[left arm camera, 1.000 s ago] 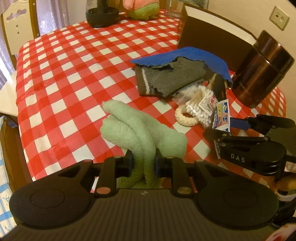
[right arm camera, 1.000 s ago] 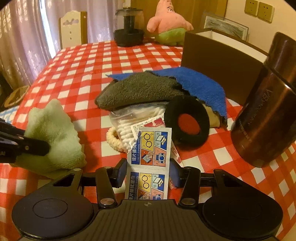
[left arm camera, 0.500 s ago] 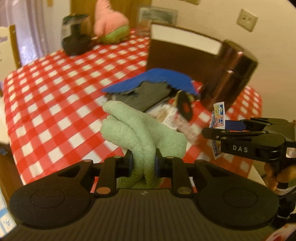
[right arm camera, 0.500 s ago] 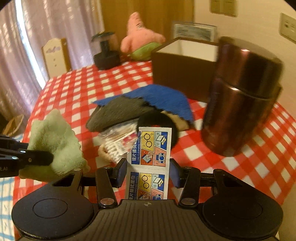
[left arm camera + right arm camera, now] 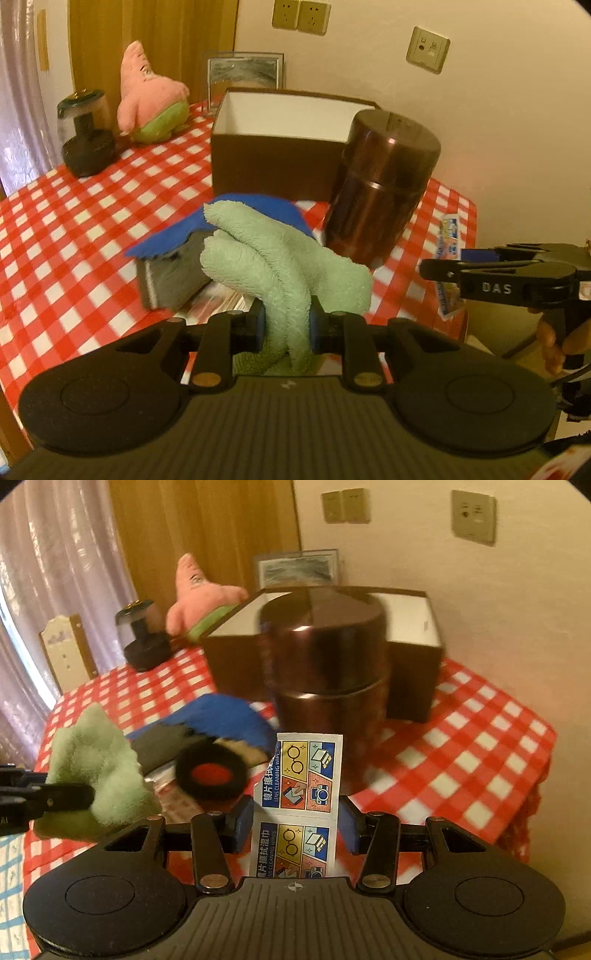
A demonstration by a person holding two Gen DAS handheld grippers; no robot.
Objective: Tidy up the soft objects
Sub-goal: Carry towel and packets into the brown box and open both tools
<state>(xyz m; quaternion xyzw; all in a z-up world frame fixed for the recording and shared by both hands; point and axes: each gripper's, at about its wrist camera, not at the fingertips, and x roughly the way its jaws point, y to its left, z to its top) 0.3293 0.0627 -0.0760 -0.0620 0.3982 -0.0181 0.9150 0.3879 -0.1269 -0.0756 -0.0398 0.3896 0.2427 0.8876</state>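
Both loads have risen off the red-checked tablecloth (image 5: pixel 66 221) toward the open brown box (image 5: pixel 280 147): the left gripper (image 5: pixel 286 325) clenches a fluffy green towel (image 5: pixel 280 254), the right gripper (image 5: pixel 295 825) grasps 2 lens-wipe sachets (image 5: pixel 301 775). Boxing looks next.

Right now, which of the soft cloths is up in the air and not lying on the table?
The fluffy green cloth: the left gripper pinches it aloft. The blue cloth and grey one lie on the checked table.
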